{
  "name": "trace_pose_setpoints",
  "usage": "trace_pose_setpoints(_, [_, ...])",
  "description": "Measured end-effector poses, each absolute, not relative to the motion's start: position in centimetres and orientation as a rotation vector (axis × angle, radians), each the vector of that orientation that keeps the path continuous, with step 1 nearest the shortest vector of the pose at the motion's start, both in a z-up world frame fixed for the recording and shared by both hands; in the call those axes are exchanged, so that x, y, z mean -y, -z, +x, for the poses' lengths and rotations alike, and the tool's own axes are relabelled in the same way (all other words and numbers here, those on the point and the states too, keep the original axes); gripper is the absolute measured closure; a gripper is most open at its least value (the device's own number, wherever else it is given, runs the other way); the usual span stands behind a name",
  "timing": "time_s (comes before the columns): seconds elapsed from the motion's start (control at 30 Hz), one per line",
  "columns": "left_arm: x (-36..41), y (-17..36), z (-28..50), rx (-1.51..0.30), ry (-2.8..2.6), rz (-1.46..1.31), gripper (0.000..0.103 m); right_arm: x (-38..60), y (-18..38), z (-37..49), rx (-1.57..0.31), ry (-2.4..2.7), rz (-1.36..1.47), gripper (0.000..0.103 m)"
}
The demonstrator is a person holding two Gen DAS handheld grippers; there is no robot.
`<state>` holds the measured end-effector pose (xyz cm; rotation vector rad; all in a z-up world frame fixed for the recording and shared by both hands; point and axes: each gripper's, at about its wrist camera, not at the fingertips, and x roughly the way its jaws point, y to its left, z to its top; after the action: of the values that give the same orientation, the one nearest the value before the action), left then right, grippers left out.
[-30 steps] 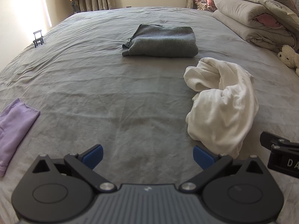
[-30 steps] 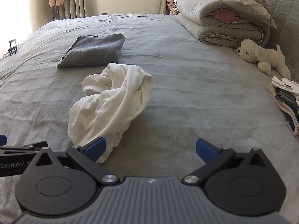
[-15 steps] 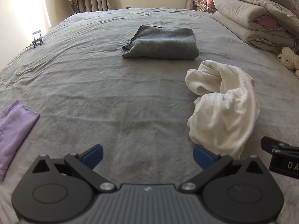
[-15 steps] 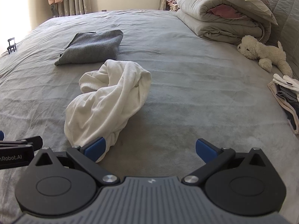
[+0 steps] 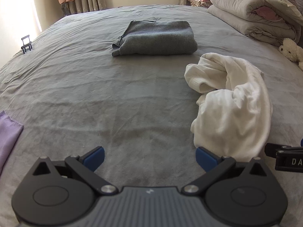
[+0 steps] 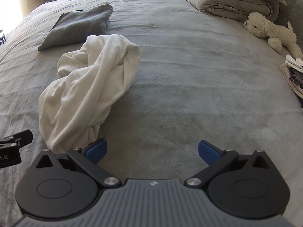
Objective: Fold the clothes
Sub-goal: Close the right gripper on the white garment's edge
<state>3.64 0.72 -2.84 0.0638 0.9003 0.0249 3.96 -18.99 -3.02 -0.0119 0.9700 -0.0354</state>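
A crumpled white garment lies in a heap on the grey bed; it also shows in the right wrist view. My left gripper is open and empty, its right finger just at the heap's near end. My right gripper is open and empty, its left finger beside the same near end. A folded grey sweater lies farther back, also seen in the right wrist view.
A purple cloth lies at the left edge. A folded duvet is piled at the back right. A plush dog and a stack of clothes lie at the right. A small black stand sits far left.
Both grippers have moved slightly forward and lower toward the white garment's near end. Their jaws stay open. The garment has not moved.
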Motion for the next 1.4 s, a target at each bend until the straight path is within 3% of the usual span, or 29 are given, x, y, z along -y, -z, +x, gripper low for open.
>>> trace_pose_setpoints(0.7, [-2.2,4.3,2.9,-0.929,0.047,0.056,0.000,19.1,4.3,3.9,-0.984,-0.001,-0.053,0.000])
trace_pose_setpoints(1.0, [-4.4,2.8,3.0,-0.949,0.029,-0.056,0.000,16.7,1.0,2.3,-0.824,-0.187,0.038,0.001])
trace_pose_setpoints(1.2, [-4.9,1.9,3.2,-0.928,0.020,-0.043,0.001,15.5,1.2,2.9,-0.819,-0.250,0.088,0.037])
trace_pose_setpoints(1.27, [-4.9,1.6,3.2,-0.920,0.028,-0.041,0.001,15.7,1.5,2.9,-0.822,-0.272,0.117,0.045])
trace_pose_setpoints(1.37, [-4.8,1.2,2.9,-0.895,0.055,-0.048,0.001,15.6,1.7,2.9,-0.822,-0.312,0.144,0.065])
trace_pose_setpoints(1.4, [-4.7,1.1,2.8,-0.887,0.065,-0.048,0.001,15.5,1.7,2.8,-0.823,-0.325,0.144,0.076])
